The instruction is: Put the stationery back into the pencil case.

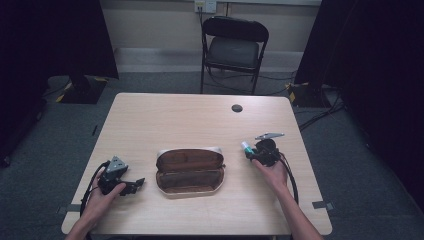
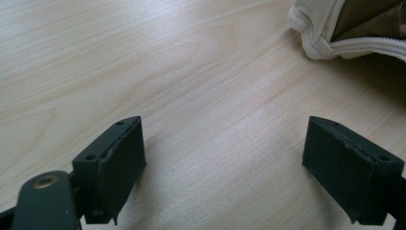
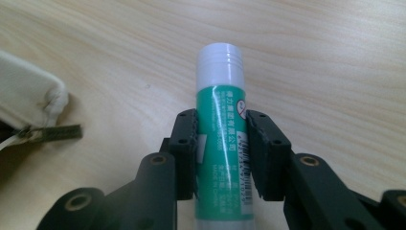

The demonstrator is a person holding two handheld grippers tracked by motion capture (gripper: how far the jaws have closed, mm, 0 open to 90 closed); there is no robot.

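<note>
Your right gripper (image 3: 221,143) clamps its fingers (image 3: 186,143) on the green glue stick (image 3: 221,120); your left gripper (image 2: 225,158) rests spread wide on the counter (image 2: 167,72) beside the unzipped pencil case (image 1: 190,171).

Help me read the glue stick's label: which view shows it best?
The right gripper view: the glue stick sits close up, clamped in the right gripper. The high view shows a tiny teal speck.
</note>
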